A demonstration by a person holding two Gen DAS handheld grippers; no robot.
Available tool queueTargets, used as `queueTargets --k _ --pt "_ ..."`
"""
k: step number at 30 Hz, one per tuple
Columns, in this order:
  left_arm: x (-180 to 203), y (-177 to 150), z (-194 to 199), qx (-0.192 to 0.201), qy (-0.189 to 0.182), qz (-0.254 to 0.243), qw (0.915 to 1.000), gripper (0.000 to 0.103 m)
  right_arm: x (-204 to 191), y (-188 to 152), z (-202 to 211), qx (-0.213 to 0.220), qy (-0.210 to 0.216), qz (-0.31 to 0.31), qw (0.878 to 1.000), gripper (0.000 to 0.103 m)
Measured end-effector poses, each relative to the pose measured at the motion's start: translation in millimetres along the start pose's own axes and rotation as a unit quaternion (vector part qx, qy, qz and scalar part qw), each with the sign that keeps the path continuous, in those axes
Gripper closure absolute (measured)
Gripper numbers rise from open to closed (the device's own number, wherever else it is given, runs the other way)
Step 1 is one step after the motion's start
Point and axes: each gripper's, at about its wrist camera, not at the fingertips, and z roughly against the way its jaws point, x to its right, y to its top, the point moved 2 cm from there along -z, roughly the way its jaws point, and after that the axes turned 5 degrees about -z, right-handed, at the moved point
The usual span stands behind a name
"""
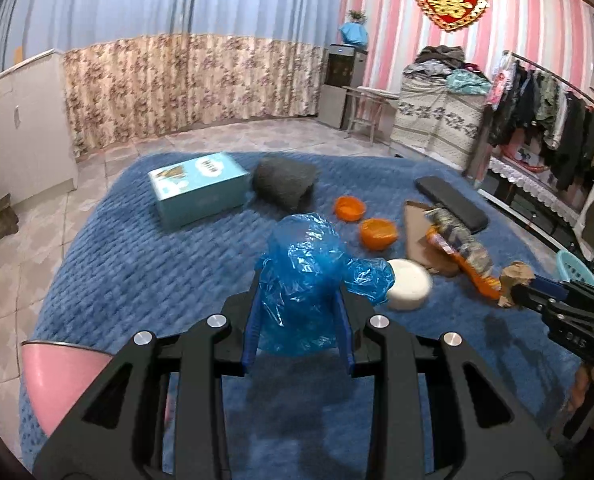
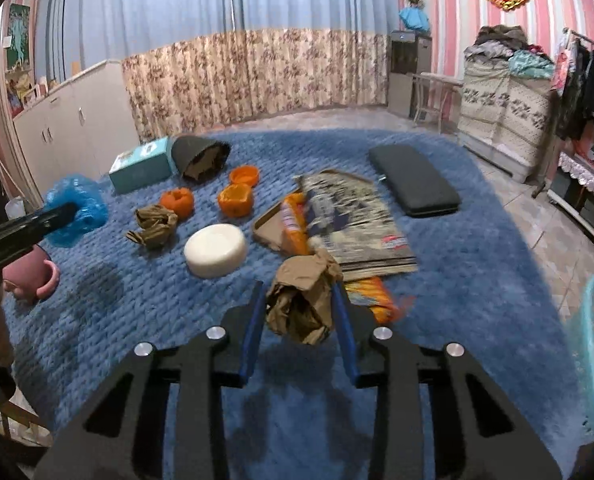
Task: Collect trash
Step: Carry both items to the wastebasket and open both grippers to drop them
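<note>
Between the left gripper's (image 1: 299, 316) jaws a crumpled blue plastic bag (image 1: 305, 280) is clamped, held above the blue quilted bed cover (image 1: 137, 272). The right gripper's (image 2: 299, 312) jaws are clamped on a crumpled brown paper wad (image 2: 303, 296), also off the cover, with a white round dish (image 2: 215, 250) and orange peel halves (image 2: 235, 199) lying beyond.

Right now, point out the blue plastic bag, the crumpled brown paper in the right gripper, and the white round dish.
blue plastic bag (image 1: 301, 280), left wrist view, middle of the crinkled film.
crumpled brown paper (image 2: 303, 296), right wrist view, centre of the wad.
white round dish (image 2: 215, 249), right wrist view, its flat top.
</note>
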Motion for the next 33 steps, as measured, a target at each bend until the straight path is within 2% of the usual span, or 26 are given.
queueTargets --k 7,13,18,27,33 --pt "62 19 -4 0.013 -0.051 -0.027 0.9982 0.073 70 -1 53 0.037 -0.063 -0.033 0.997 0.069" --pt "131 31 -9 0.025 -0.095 -0.068 0.9928 0.073 138 -9 98 0.063 -0.128 -0.073 0.987 0.069" --pt "189 37 -16 0.028 -0.137 -0.095 0.9856 0.073 195 -16 134 0.083 -0.183 -0.108 0.974 0.069" --pt "287 37 -20 0.034 -0.201 -0.135 0.9696 0.073 261 -35 176 0.102 -0.252 -0.149 0.951 0.069" --pt "342 29 -28 0.026 -0.234 -0.166 0.9576 0.073 296 -49 189 0.104 -0.283 -0.176 0.937 0.069"
